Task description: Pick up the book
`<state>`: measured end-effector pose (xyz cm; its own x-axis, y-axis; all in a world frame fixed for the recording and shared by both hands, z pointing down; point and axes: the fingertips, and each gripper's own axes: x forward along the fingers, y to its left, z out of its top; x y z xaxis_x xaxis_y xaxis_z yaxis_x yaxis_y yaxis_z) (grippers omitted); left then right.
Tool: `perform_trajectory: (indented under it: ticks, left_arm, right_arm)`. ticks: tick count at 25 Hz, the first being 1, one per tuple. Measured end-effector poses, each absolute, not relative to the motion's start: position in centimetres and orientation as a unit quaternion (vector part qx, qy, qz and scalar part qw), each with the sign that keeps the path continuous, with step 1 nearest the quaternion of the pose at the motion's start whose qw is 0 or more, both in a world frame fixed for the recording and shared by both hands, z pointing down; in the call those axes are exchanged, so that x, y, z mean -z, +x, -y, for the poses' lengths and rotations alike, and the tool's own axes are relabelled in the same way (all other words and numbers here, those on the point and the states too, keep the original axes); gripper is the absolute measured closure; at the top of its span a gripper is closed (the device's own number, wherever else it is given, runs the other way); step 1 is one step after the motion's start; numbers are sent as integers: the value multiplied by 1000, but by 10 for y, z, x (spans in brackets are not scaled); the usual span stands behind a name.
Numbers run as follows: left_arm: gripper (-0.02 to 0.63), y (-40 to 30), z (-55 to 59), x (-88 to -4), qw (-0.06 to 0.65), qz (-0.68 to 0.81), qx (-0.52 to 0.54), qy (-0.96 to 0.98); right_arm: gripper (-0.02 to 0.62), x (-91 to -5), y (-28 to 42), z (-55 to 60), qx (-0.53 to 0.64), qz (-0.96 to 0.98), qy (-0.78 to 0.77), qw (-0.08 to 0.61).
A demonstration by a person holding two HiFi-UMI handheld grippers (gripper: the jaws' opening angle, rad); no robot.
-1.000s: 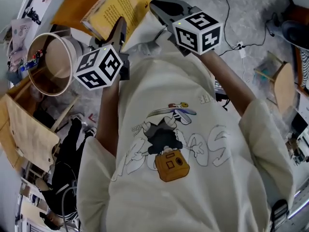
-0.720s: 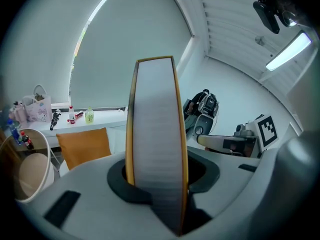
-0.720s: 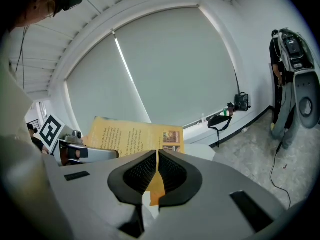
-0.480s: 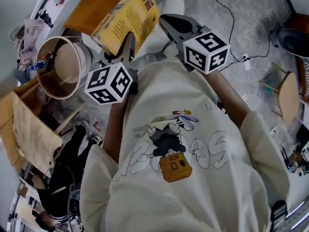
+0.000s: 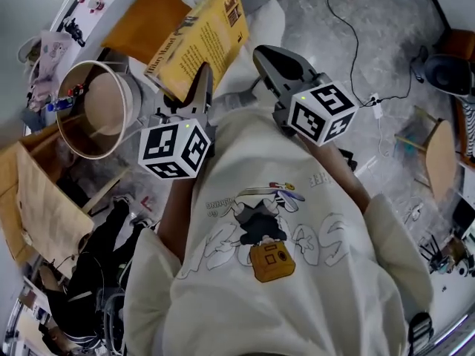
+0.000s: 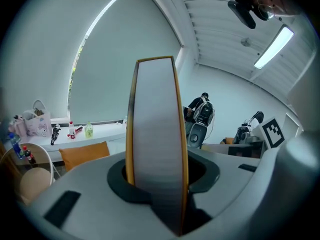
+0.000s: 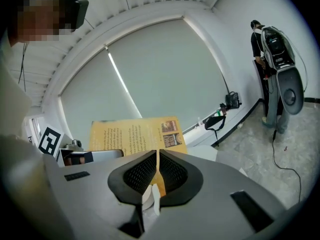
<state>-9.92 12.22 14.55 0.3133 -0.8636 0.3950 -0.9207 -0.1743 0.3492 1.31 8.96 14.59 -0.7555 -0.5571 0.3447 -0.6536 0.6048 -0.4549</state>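
Note:
The book has a yellow cover with print and is held up in the air in front of the person. My left gripper is shut on its lower edge. In the left gripper view the book stands edge-on, its grey page block and yellow covers clamped by the left gripper. My right gripper is at the book's right corner. In the right gripper view the right gripper is shut on a thin yellow cover edge, with the printed cover beyond the jaws.
A round tan tub and a cardboard box stand at the left on the floor. An orange cushion lies by a white ledge. Cables and a wooden stool are at the right. A person with a backpack stands far off.
Both grippers have come up together with the book and sit a little lower and further right in the head view. Both grips look unchanged.

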Motion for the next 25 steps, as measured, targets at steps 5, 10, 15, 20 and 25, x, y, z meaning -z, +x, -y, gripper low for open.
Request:
perform_trajectory:
  ticks: [5,10,15,20,25]
  left_arm:
    - [456,-100,-127,-137,261,583,-53,768]
    - [456,-103,-125,-132,240,588,-52,771]
    - [456,-101,-121,-141,244,579,-53,776]
    - [456,-107,-122,-134,248,576,-50,777]
    - [456,-102,-120,-134,255,574,-50,776]
  right_arm:
    - [571,-144,15,-99,-288,887,351,87]
    - [571,-143,14,-99,-278,889,352,91]
    - [571,-151,13,-97,-279,887,356,92]
    - [571,-144,6,-100,-281,886,355,98]
    - [571,-146,12,-99,-288,883,358,100]
